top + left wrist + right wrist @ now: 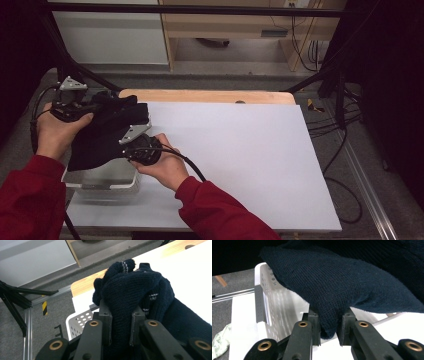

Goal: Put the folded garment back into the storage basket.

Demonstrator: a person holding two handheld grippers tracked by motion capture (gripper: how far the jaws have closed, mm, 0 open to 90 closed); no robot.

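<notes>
A dark navy knitted garment (pixel 102 132) hangs between both hands above a white perforated basket (pixel 107 182) at the table's left front. My left gripper (pixel 97 102) is shut on a bunched part of the knit; in the left gripper view the garment (pixel 135 292) bulges up between the jaws of that gripper (pixel 120 326), with thin pale stripes on its folds. My right gripper (pixel 134 131) is shut on a lower edge of the garment (pixel 342 282); in the right gripper view the jaws (pixel 329 328) pinch the hem over the basket (pixel 269 297).
A large white sheet (pixel 240 160) covers the wooden table (pixel 210 96), broad and flat to the right of the hands. Black frame legs (pixel 75 65) and cables (pixel 340 125) stand around the table. A pale green cloth (pixel 219 343) lies on the floor beside the basket.
</notes>
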